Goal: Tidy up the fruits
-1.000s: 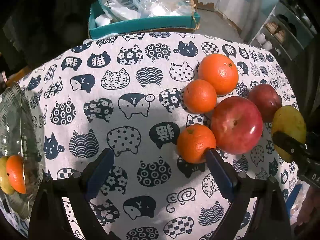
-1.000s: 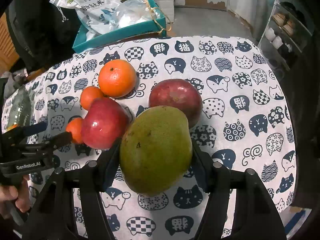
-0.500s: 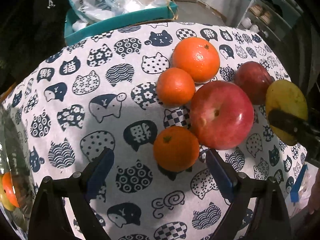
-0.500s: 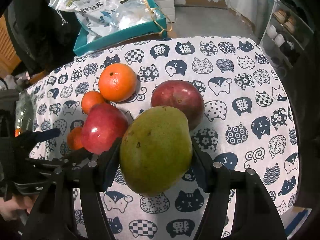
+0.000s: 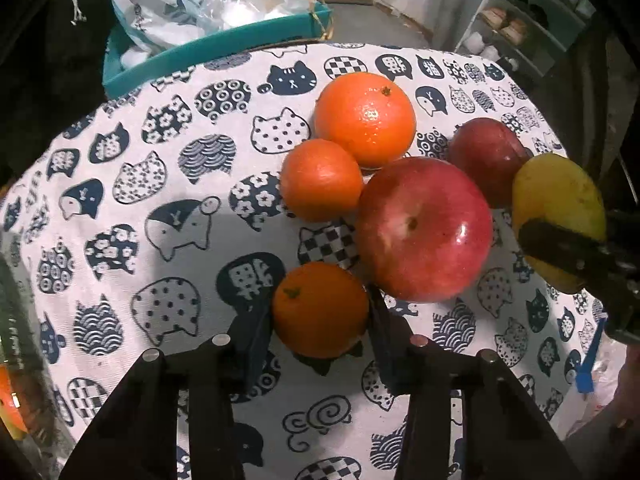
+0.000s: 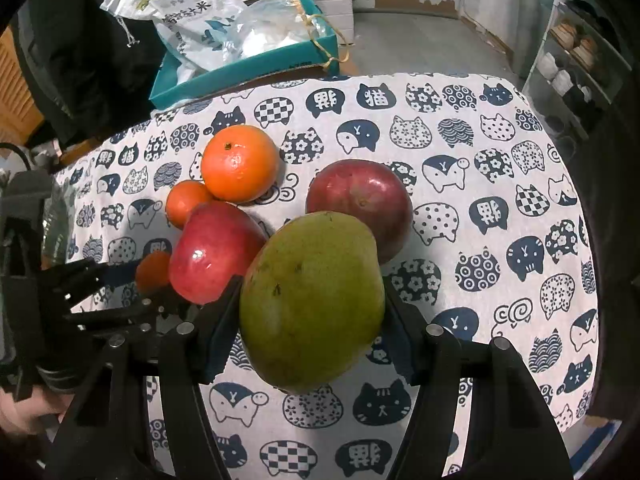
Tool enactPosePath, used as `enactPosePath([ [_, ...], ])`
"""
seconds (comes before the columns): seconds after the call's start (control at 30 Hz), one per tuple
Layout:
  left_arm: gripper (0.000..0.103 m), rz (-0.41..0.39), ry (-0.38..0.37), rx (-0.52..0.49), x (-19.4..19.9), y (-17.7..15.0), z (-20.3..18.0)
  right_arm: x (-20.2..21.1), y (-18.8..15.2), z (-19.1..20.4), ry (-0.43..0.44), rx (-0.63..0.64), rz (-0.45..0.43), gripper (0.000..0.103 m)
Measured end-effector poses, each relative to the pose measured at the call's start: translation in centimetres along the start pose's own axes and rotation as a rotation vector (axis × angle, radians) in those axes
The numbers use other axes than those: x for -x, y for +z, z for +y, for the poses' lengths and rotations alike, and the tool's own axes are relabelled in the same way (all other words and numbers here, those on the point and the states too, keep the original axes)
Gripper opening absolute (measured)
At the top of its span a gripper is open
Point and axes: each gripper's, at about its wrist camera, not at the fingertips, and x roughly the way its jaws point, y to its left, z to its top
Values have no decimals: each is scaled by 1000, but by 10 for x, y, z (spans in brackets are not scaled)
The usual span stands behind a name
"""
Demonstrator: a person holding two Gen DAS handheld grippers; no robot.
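Observation:
On the cat-print tablecloth [image 5: 168, 184], my left gripper [image 5: 320, 308] has its jaws closing on a small orange [image 5: 320, 320], and both pads press its sides. A red apple [image 5: 424, 229] touches that orange on the right. Behind them lie a mid-size orange [image 5: 321, 179], a large orange [image 5: 365, 119] and a dark red fruit [image 5: 486, 156]. My right gripper [image 6: 312, 292] is shut on a green-yellow mango [image 6: 312, 312], held just above the cloth beside the apple [image 6: 216, 252].
A glass bowl [image 5: 10, 320] with an orange inside sits at the left edge of the table. A teal box [image 5: 216, 46] holding plastic bags stands behind the table. Shelves [image 6: 576, 60] stand at the far right. A hand [image 6: 20, 408] holds the left gripper.
My left gripper slid right and slightly down around the small orange, then its jaws shut on it. The right gripper and mango stayed still.

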Motion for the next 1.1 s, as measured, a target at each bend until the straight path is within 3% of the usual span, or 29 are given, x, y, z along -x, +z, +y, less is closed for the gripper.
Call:
enactPosePath([
  [0.5,45,-114,55,91,63,-2,20,24,10,13,-28,35,-58,65],
  [1.1,45,-294,72,151,167,-20,47,82,21,76,-19,163,-177,65],
])
